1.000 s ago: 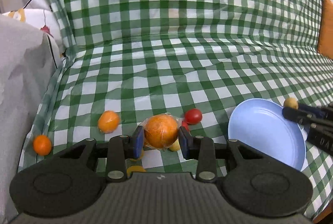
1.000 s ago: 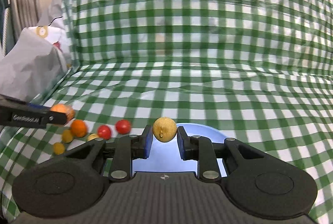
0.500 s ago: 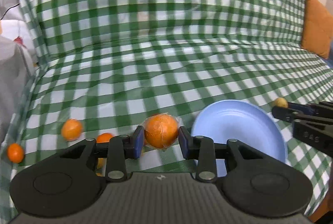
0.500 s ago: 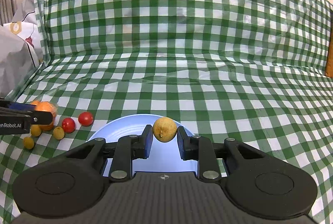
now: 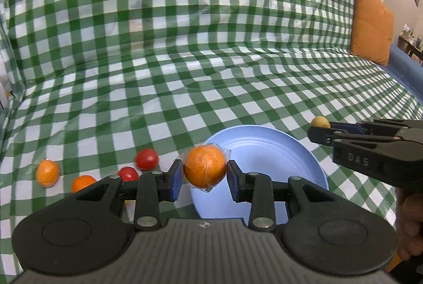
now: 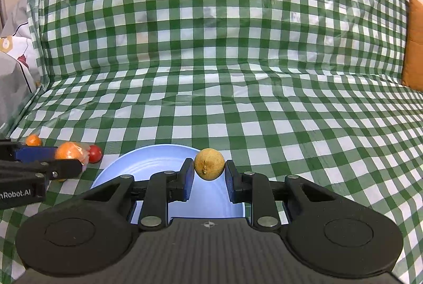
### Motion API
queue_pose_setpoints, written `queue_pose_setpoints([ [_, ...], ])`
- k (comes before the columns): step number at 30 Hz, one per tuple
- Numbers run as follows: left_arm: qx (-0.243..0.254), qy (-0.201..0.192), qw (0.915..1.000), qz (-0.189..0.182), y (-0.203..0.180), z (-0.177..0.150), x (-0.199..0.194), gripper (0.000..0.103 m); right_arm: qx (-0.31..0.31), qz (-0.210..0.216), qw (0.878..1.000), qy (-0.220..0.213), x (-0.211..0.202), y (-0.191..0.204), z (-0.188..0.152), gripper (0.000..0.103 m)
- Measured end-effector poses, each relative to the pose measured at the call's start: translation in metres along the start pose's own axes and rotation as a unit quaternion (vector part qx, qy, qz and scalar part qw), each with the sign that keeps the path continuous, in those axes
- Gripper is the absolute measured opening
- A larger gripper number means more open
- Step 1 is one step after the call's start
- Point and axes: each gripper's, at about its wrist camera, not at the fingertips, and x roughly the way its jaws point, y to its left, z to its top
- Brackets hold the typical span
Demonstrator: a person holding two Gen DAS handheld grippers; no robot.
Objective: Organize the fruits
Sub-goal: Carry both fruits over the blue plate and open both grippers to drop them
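- Left gripper (image 5: 205, 173) clamps wrapped orange (image 5: 205, 169) — at plate (image 5: 304, 152) near-left rim.
- Right gripper (image 6: 208, 171) clamps small brown fruit (image 6: 209, 163) over plate's far side — both w/in drop reach.

Both wrist views low over plate (image 5: 298, 152)

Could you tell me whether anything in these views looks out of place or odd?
Only one oddity: the orange held in the left gripper is wrapped in clear plastic film, with loose corners sticking out. The small tan fruit in the right gripper looks intact, the blue plate holds nothing, and nothing appears spilled.
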Motion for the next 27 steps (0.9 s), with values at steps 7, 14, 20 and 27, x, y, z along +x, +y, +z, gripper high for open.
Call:
queue_pose_setpoints([
  [7, 0.025, 0.013, 0.9994, -0.019, -0.012, -0.003, 0.005, 0.039, 0.002, 0.000, 1.000, 0.007, 0.002, -0.001, 0.000, 0.026],
  [14, 0.043, 0.021, 0.9983, -0.033, -0.020, -0.007, 0.008, 0.039, 0.004, 0.004, 1.000, 0.010, 0.005, -0.002, 0.004, 0.026],
  [20, 0.048, 0.021, 0.9979, -0.038, -0.023, -0.008, 0.010, 0.039, 0.003, 0.006, 1.000, 0.011, 0.005, -0.004, 0.004, 0.026],
  [27, 0.047, 0.021, 0.9979, -0.039, -0.023, -0.008, 0.010, 0.039, 0.001, 0.008, 1.000, 0.015, 0.006, -0.007, 0.004, 0.026],
])
